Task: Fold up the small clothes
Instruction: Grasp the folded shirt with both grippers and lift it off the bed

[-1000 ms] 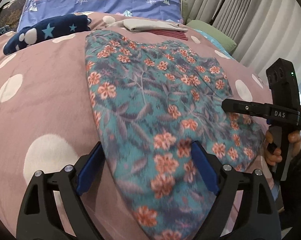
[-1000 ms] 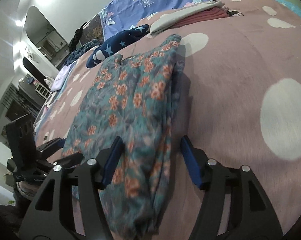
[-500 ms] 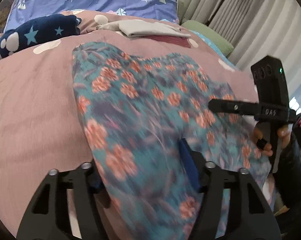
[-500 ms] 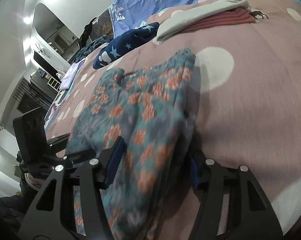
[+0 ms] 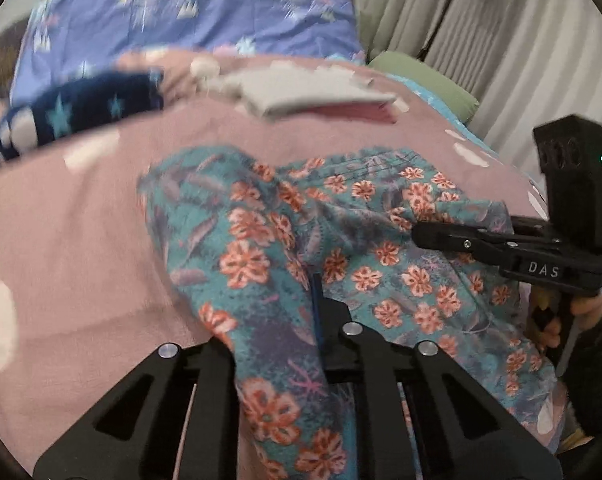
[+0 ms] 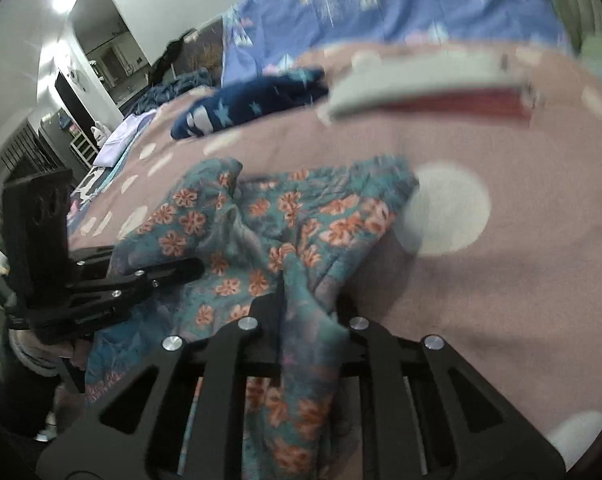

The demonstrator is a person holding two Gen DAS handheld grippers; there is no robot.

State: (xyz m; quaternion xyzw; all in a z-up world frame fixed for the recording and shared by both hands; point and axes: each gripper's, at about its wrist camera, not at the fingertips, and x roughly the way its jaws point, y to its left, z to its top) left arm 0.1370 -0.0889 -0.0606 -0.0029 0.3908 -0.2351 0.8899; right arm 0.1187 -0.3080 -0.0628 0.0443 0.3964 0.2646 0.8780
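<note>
A teal garment with orange flowers (image 5: pixel 341 248) lies on the pink dotted bedspread (image 5: pixel 69 240). My left gripper (image 5: pixel 277 320) is shut on its near left edge, cloth bunched between the fingers. My right gripper (image 6: pixel 309 312) is shut on its near right edge, and it shows from the side in the left wrist view (image 5: pixel 421 236). The garment (image 6: pixel 285 216) is lifted and rumpled between the two grippers, its far end resting on the bed. The left gripper shows at the left of the right wrist view (image 6: pixel 193 268).
A stack of folded clothes, grey over red (image 5: pixel 313 96), lies at the far side of the bed. A navy star-print item (image 5: pixel 73 120) lies at the far left. A blue patterned pillow (image 5: pixel 189 24) and curtains (image 5: pixel 501 40) stand behind.
Both grippers closed on the near edge of the garment and moved forward with it. The flat garment is now bunched and shorter on the bed.
</note>
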